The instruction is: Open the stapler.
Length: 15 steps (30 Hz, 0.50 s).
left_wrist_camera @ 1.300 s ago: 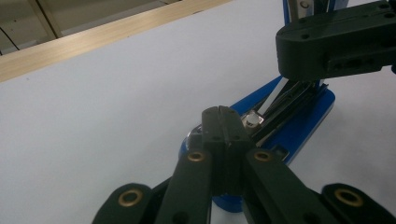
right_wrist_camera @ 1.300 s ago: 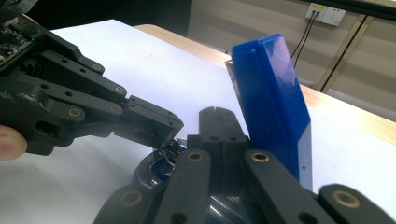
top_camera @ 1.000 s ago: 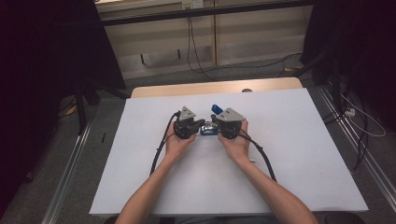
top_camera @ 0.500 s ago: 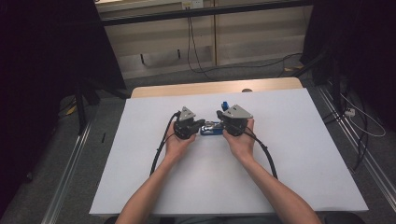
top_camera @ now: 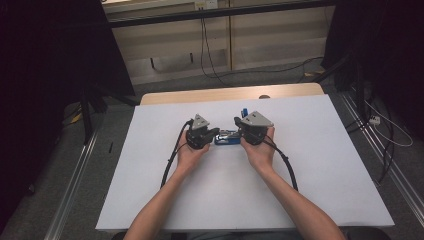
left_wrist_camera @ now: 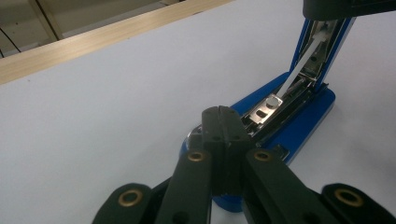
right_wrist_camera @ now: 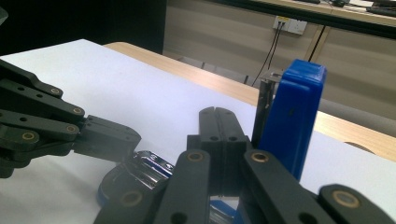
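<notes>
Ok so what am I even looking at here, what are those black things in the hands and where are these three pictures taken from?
A person sits at a white table, holding a hand-held two-jaw tool in each hand. The high view looks down from above: left gripper, right gripper. The other two pictures come from cameras riding on each tool, looking along its black jaws. Between them lies a blue stapler, swung open with its top arm standing up. Both pairs of jaws are shut, with nothing clamped between them; they rest against the stapler.

Blue stapler [top_camera: 227, 139] on white table [top_camera: 325, 165]
</notes>
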Each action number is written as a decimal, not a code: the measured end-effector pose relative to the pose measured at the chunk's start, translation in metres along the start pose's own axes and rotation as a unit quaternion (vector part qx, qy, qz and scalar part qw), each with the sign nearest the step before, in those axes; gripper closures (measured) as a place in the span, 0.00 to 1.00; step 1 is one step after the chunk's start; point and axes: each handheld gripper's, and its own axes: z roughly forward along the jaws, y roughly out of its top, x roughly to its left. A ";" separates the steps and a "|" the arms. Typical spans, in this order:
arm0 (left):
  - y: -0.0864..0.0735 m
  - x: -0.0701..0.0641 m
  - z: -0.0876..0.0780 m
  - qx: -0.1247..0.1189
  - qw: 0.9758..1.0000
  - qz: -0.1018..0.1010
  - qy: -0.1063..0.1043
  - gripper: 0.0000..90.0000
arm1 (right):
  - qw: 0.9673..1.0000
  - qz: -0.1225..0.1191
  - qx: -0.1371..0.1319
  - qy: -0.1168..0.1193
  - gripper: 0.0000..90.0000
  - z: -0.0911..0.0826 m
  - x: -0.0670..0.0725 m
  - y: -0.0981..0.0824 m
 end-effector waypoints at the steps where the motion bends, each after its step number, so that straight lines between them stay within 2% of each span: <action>1: 0.000 0.000 0.000 0.000 1.000 0.000 0.000 1.00 | 1.000 -0.002 0.000 0.000 1.00 0.000 0.000 0.000; 15: 0.000 0.000 0.000 0.000 1.000 -0.002 0.001 1.00 | 1.000 0.005 -0.008 -0.015 1.00 -0.007 -0.010 0.000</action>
